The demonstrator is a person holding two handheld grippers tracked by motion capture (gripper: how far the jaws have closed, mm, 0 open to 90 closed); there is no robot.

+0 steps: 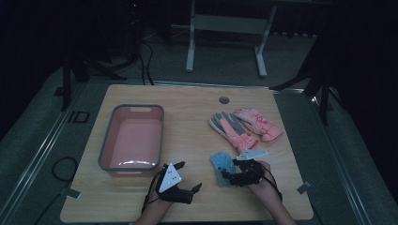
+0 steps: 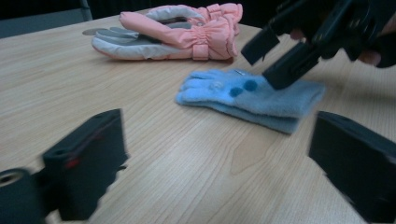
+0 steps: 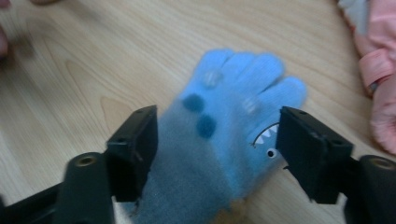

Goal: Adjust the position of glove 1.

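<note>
The blue glove's (image 3: 224,140) cuff runs off the bottom edge between the jaws. The pink gloves (image 3: 378,74) are cropped off to the right of them.

Overhead camera faces forward-down; both tool cameras closely share the blue glove (image 3: 233,154).

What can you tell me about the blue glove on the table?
The blue glove is a small, fuzzy knitted one, light blue with two darker blue dots, paler patches near the fingers and a toothy cartoon face along one edge. It lies flat on the wooden table, fingers pointing away from the person, apart from the pink gloves. The right gripper straddles its cuff end with jaws open on either side; its pads do not appear to press it.
</note>
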